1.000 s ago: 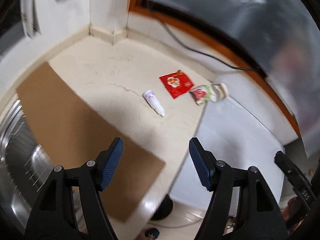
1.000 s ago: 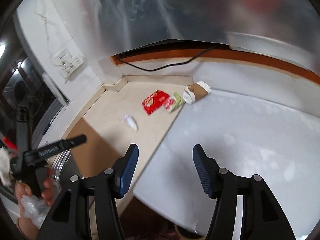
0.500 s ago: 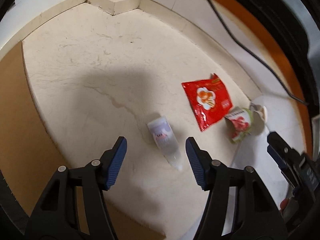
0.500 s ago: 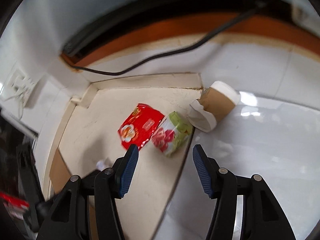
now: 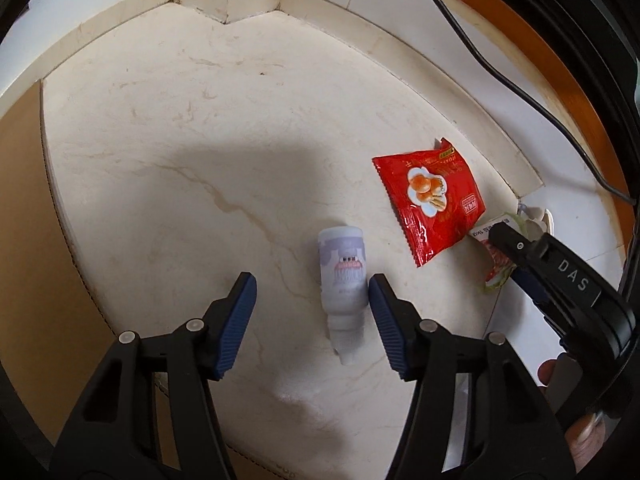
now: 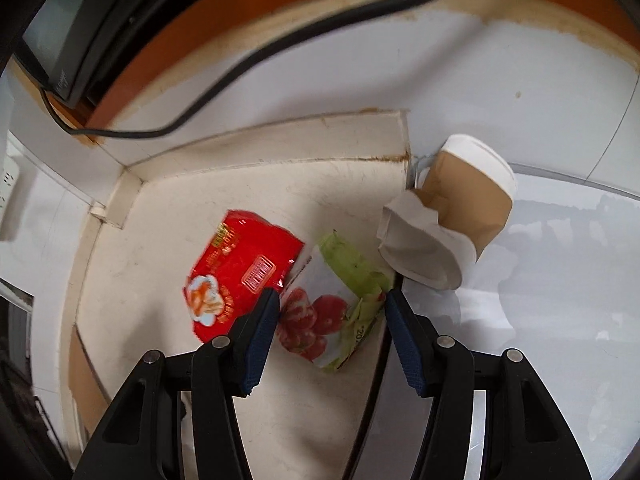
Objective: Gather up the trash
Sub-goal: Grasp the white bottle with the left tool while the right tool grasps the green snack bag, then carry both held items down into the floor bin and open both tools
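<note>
Near the back corner of the tabletop (image 5: 168,128), I lower my left hand-held gripper (image 5: 312,312) around the little white bottle (image 5: 343,276). Its jaws are closing, not pinching yet. My right hand-held gripper (image 6: 330,334) is closing around the green wrapper (image 6: 332,320) beside the red packet (image 6: 244,272), so both can lift together.

A cream marble surface (image 5: 168,168) with brown veins fills a tiled corner, bordered by a raised pale ledge (image 5: 224,4). A brown cardboard sheet (image 5: 28,240) covers its left edge. A black cable (image 6: 248,68) runs along an orange wooden strip (image 6: 240,12) at the foot of the wall, below a dark screen-like panel (image 6: 80,20). To the right lies a glossy white top (image 6: 560,280).
</note>
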A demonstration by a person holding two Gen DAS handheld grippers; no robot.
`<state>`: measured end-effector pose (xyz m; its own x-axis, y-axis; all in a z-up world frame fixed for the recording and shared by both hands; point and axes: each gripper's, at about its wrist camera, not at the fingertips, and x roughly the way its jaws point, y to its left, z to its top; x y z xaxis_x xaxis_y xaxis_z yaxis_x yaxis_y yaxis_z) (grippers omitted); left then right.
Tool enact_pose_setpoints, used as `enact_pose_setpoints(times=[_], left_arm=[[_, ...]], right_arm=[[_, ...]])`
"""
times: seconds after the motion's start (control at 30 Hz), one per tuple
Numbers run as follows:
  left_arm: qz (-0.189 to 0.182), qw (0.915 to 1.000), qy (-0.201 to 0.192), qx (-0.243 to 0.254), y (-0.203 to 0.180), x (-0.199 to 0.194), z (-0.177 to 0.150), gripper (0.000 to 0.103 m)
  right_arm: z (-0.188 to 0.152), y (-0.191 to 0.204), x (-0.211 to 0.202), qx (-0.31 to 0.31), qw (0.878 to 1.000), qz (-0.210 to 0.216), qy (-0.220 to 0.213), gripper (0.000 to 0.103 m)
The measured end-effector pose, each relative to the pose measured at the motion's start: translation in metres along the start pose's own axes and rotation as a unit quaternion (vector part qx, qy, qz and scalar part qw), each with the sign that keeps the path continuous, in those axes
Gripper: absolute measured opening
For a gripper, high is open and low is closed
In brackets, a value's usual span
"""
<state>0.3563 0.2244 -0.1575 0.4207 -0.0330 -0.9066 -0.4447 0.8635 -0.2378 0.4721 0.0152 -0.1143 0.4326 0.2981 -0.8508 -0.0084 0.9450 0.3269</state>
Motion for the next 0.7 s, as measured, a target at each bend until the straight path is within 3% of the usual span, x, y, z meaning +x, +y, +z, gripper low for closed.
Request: enact_pose_setpoints(times=[0.07, 0.1, 0.2, 0.33, 0.7], left_arm=[[-0.004, 1.0, -0.004, -0.001, -0.001, -0.001, 0.0, 0.049], [-0.008, 1.0, -0.006, -0.001, 0.001, -0.004, 0.0, 0.042], [-0.016, 0.9999, -0.005, 0.004, 0.002, -0.008, -0.002, 0.021], [-0.028, 0.9995, -0.009, 0.008, -0.001, -0.011, -0.009, 0.021], [-0.065, 0.9966, -0.032, 0.04, -0.012, -0.062, -0.044, 0.021]], right_arm=[[-0.004, 0.001, -0.002, -0.006, 1.0, 0.006, -0.014, 0.045], [-0.006, 0.002, -0.003, -0.01, 1.0, 0.012, -0.018, 0.037], [-0.01, 0.002, -0.011, -0.018, 0.999, 0.031, -0.029, 0.027], [-0.019, 0.002, -0.025, -0.031, 0.998, 0.044, -0.037, 0.015], [-0.07, -0.02, -0.103, -0.048, 0.992, 0.101, -0.063, 0.013]])
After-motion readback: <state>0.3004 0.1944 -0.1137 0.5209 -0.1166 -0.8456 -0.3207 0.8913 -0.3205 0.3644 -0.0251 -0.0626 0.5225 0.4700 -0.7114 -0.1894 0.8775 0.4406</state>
